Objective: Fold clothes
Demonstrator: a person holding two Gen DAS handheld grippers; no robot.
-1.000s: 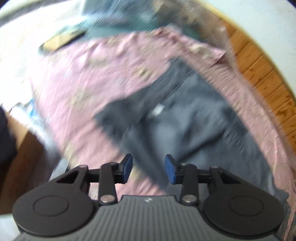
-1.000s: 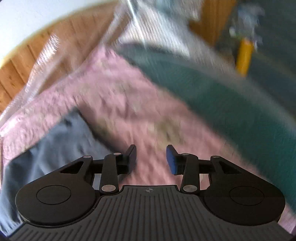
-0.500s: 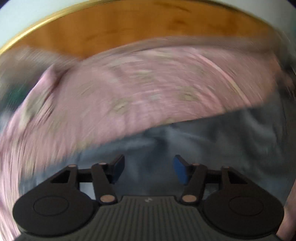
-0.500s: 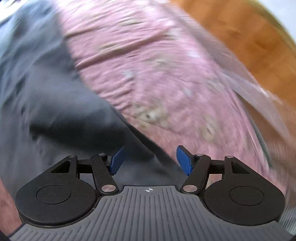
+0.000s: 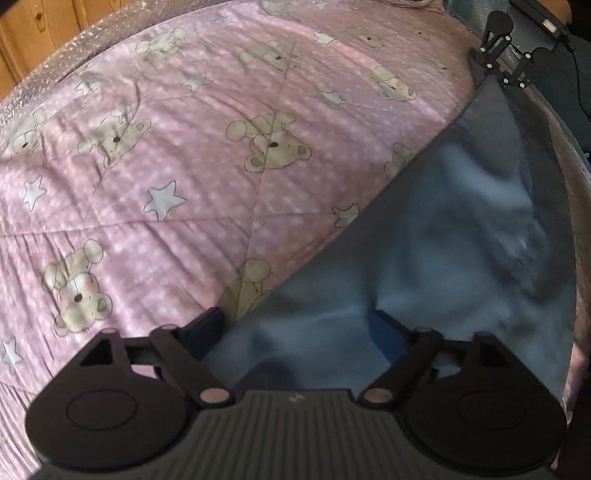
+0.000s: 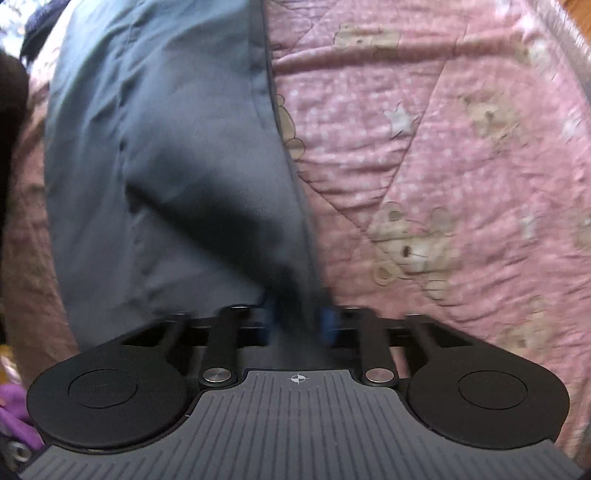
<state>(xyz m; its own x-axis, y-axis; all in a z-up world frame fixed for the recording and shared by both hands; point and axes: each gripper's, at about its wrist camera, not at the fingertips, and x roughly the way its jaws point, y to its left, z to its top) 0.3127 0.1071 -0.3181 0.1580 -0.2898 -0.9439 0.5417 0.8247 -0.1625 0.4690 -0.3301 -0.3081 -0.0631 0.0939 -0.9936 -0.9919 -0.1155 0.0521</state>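
A blue-grey garment (image 5: 450,229) lies flat on a pink quilt with bears and stars (image 5: 184,155). My left gripper (image 5: 299,325) is open, its jaws wide apart, with one corner of the garment lying between them. The garment also shows in the right wrist view (image 6: 159,158). My right gripper (image 6: 295,317) has its jaws close together on the garment's long hemmed edge at the far corner. The right gripper also shows small in the left wrist view (image 5: 495,74), at the garment's far end.
The quilt (image 6: 443,147) covers the whole work surface. A wooden wall (image 5: 22,40) stands beyond its far left edge. A dark cable and device (image 5: 546,26) lie at the far right. Purple cloth (image 6: 14,410) shows at the lower left.
Both grippers have swung down to the garment's edge. The left jaws have opened wider around one corner. The right jaws have closed in on the edge at the other corner.
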